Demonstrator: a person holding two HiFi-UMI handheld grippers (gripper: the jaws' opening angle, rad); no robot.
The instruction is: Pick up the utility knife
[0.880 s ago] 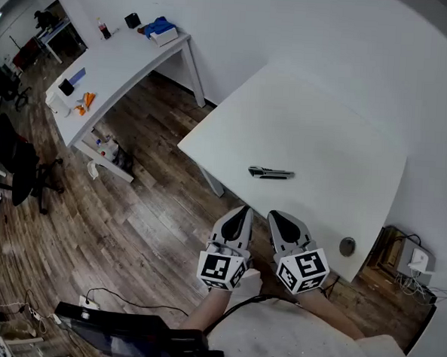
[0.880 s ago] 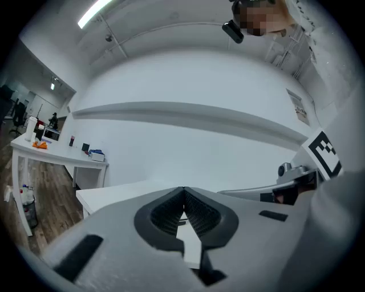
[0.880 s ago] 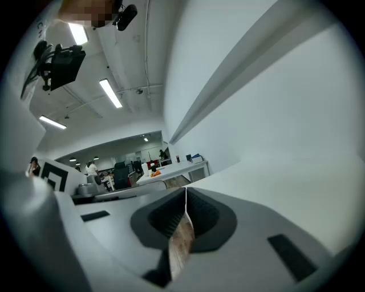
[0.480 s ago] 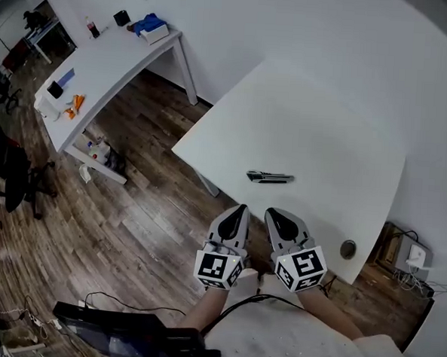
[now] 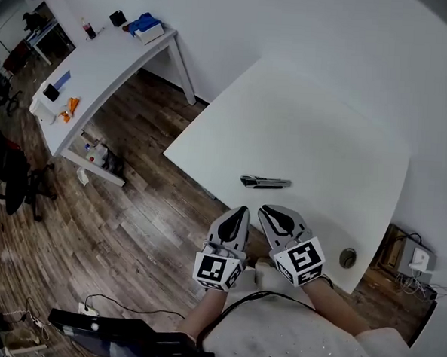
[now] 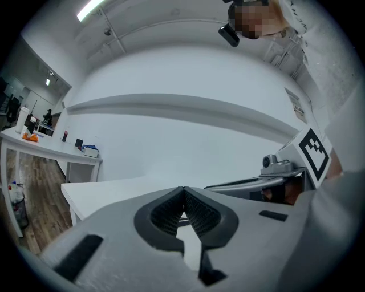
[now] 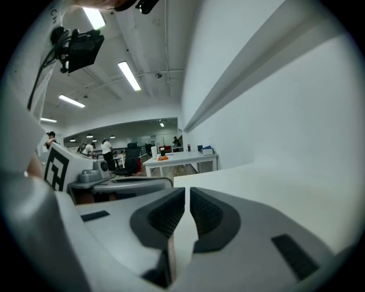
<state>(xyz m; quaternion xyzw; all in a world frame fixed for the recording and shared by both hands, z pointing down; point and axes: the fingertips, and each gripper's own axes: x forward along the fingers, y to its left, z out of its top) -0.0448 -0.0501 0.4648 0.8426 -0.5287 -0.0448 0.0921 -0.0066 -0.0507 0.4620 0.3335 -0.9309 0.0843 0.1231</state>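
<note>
Two tongs empty, utility knife (image 5: 265, 182) untouched

Left tongs (image 5: 240, 211) and right tongs (image 5: 265, 209) hover side by side at the near edge of the white surface (image 5: 318, 119), each with its jaws together and nothing between them. The utility knife lies flat on the surface a little in from that near edge, lengthwise along it, just beyond both tips and clear of them
</note>
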